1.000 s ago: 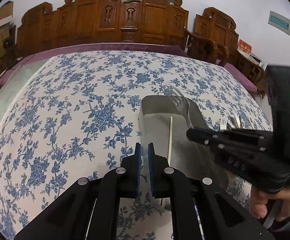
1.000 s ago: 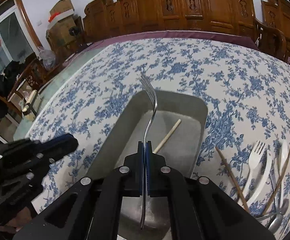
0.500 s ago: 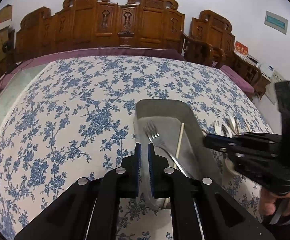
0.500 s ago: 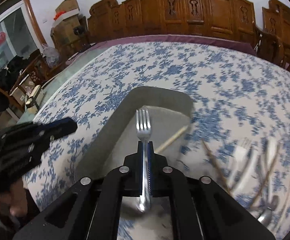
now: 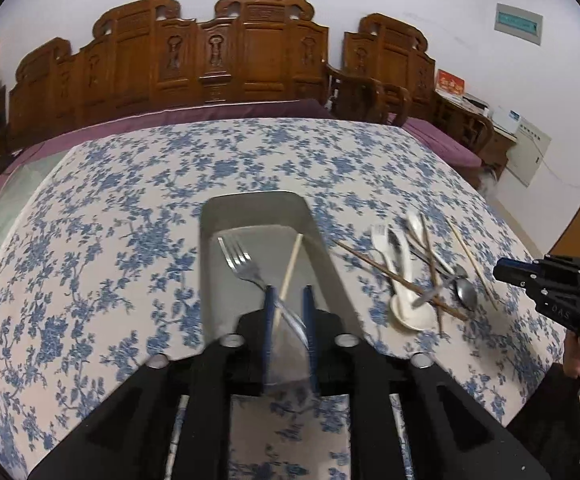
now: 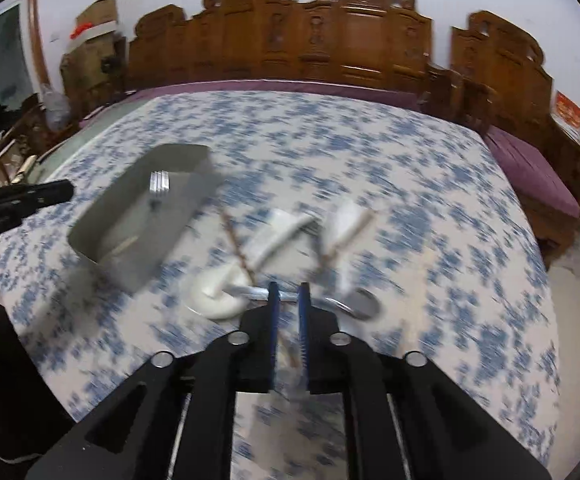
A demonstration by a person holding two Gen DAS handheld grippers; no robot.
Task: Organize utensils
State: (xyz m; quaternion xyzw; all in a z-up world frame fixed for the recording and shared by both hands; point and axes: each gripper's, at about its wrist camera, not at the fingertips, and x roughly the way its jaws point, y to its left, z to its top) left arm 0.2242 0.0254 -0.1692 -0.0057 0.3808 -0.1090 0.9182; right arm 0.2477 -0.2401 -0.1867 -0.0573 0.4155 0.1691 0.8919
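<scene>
**Fork is in the tray; loose pile waits to its right**

The left gripper [image 5: 288,308] hangs over the near end of the tray [image 5: 210,280], jaws a little apart after just opening, nothing pressed between them; the fork's handle only shows through the gap. Inside the tray lie the metal fork [image 5: 246,266] and one pale chopstick [image 5: 291,266], side by side.

Right of the tray, on the floral cloth [image 5: 90,240], sits the pile: dark chopsticks [image 5: 393,276], a white plastic fork [image 5: 379,240], a white spoon [image 5: 409,312], a metal spoon [image 5: 465,292], all crossed over each other.

The right gripper [image 6: 288,296] is above that pile, jaws slightly parted after just opening, empty.

All of it looks light and stiff. The steel is likely slippery, so pinch mid-handle. Chopsticks are thin and may roll. Lifting one piece could drag its neighbours.
</scene>
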